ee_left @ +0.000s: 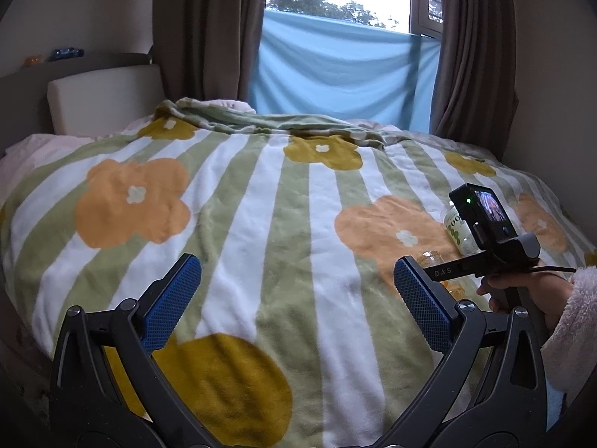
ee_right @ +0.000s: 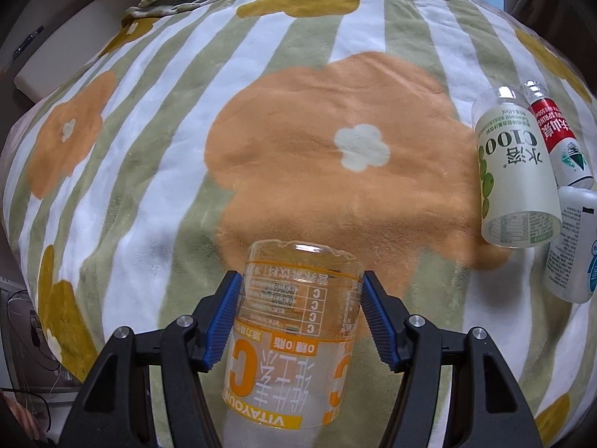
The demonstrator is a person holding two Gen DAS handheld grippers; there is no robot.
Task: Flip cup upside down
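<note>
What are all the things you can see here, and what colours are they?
Cup: one, clear with orange print, held between the right fingers.
Other cups: three, pale green, red and white, white, lying on the blanket's right side.
Blanket: one, green and white stripes with orange and yellow flowers, over the bed.
Curtains: brown, beside the window.
Sheet: one, light blue, across the window.
Left gripper: black with blue fingers, open, holding nothing.
Right gripper: black with blue fingers, shut on the cup.

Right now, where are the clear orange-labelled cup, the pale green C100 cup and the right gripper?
Clear orange-labelled cup (ee_right: 294,321): right wrist view, label panel.
Pale green C100 cup (ee_right: 511,164): right wrist view, label.
Right gripper (ee_right: 300,317): right wrist view, between fingertips.
</note>
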